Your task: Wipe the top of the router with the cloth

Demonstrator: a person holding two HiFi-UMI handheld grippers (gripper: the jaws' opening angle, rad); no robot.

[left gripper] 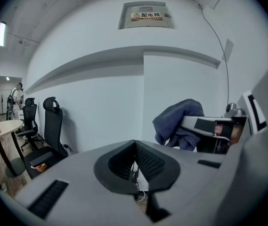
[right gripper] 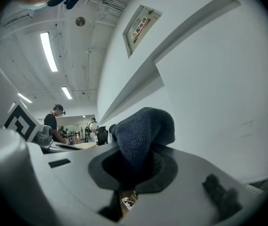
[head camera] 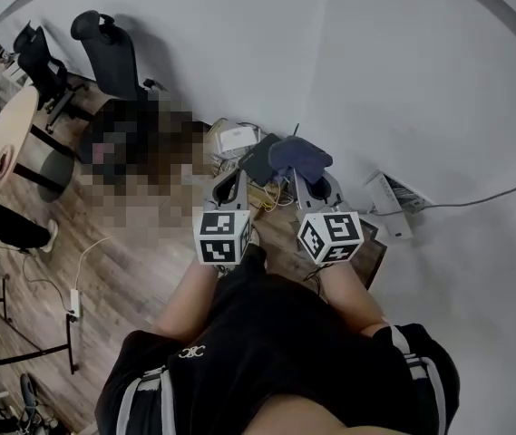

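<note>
Right claw [right gripper: 134,160] is seen pinched on the dark blue cloth [right gripper: 143,131], a thick fold of which bulges up from between the jaws. Left claw [left gripper: 134,149] is pressed together with nothing gripped; only a tangle of cables [head camera: 271,198] can be glimpsed below it. In the head view both claws are held side by side above the floor at the foot of the white wall [head camera: 403,80]. The cloth is carried just at the right edge of a flat black box [head camera: 258,161], taken to be the router. Whether the cloth touches the top of that box cannot be told. The pick-up of the cloth is judged done. The wipe itself is judged not yet made: the cloth is bunched, not spread flat on the router's top.
</note>
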